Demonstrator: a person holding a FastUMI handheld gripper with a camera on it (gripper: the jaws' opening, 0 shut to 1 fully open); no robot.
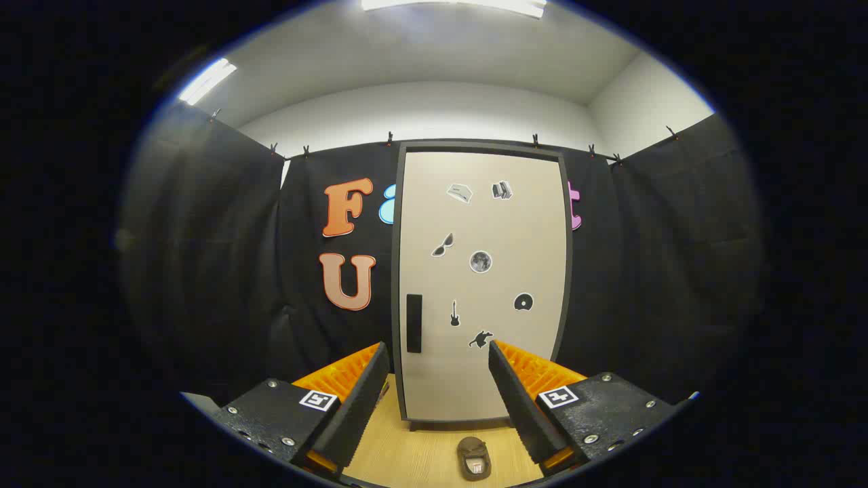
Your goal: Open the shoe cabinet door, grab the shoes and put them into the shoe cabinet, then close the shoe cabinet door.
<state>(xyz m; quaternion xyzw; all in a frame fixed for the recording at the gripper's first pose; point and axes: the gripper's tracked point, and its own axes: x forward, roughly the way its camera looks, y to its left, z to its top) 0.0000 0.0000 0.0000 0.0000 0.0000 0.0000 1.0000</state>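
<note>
Spread fingers (439,366) above shoe (473,458), closed cabinet door (483,285) beyond

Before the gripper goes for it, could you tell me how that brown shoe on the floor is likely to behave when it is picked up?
The shoe looks small and soft, so probably light and somewhat floppy. It lies flat on the wooden floor, unlikely to roll. The open gripper holds nothing.

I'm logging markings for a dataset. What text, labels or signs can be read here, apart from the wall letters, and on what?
No readable words.
Cabinet door: picture stickers only, no text.
Shoe: a small label inside, too blurred to read.
Open gripper: a square coded marker on each finger, a pattern, not text.
</note>
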